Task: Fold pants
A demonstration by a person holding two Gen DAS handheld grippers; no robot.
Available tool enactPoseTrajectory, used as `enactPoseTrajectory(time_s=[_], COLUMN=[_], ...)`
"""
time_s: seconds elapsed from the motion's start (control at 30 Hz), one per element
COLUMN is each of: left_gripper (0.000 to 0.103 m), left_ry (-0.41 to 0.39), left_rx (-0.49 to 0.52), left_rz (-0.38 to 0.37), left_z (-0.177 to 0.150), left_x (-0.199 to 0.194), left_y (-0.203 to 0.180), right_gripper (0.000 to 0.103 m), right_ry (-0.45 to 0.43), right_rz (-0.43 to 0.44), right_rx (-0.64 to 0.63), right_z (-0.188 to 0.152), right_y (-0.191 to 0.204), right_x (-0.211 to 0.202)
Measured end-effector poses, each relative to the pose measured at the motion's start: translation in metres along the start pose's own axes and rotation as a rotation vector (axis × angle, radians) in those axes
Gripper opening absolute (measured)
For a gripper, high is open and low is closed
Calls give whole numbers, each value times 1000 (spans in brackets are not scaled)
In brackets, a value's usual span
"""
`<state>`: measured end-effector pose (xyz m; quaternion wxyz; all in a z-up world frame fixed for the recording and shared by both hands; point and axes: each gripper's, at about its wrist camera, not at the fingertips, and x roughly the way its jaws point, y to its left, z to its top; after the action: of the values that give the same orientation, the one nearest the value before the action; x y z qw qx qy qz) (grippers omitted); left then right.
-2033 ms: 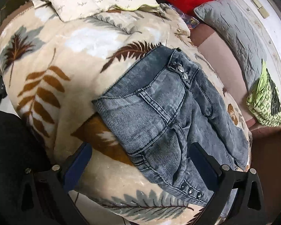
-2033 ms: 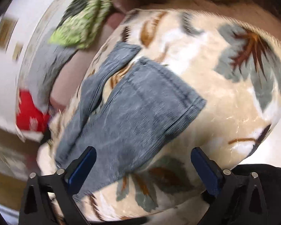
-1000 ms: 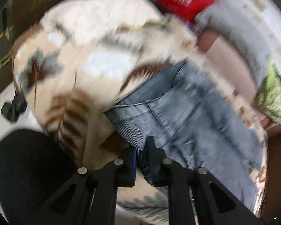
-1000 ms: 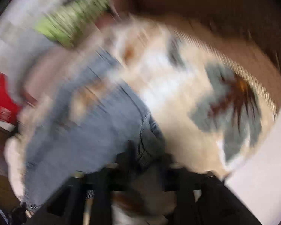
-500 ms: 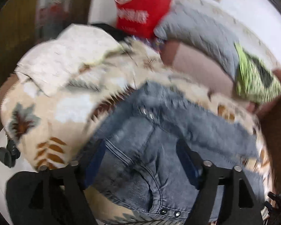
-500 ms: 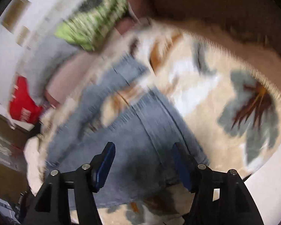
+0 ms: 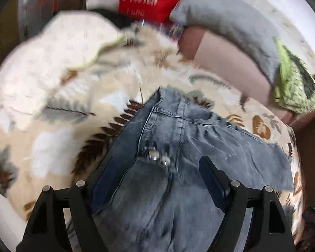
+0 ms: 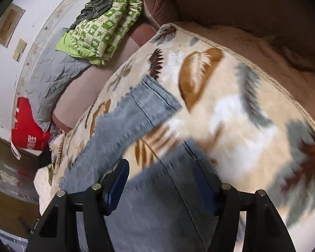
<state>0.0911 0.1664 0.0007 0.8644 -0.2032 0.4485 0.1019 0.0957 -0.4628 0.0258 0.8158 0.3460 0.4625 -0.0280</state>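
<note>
The grey jeans lie on the leaf-print blanket, legs running away rightward. Left gripper, jaws wide, hovers over the waistband buttons; right gripper, jaws wide, straddles the nearer leg.

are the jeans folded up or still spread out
Mostly spread: the jeans lie open on the leaf blanket, legs apart, waist buttons showing.

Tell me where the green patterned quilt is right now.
The green patterned quilt lies bunched at the upper left of the right wrist view, against the wall, on the end of the grey pillow, beyond the leaf-print blanket.
</note>
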Motion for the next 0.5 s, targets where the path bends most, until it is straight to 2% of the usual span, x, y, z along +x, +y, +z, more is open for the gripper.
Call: enactPoseTrajectory(time_s=[0.03,0.07,0.1,0.13,0.33,0.5], left_gripper=[76,68,53,46,43,41], left_ry=[67,98,130,171,158,164], left_rx=[-24,-36,-42,-40,-11,-10], left_rz=[2,2,10,27,50,60], left_z=[10,10,8,8,0,0], left_x=[22,34,44,57,65,64], left_y=[4,6,8,9,6,10], right_gripper=[67,67,67,67,67,66], right_ry=[6,8,8,6,7,85], right_rz=[8,15,16,1,-45,-44], right_rx=[5,12,25,47,143,194], right_z=[11,17,25,36,69,80], right_y=[2,1,0,-2,-18,-24], right_x=[12,19,28,39,78,120])
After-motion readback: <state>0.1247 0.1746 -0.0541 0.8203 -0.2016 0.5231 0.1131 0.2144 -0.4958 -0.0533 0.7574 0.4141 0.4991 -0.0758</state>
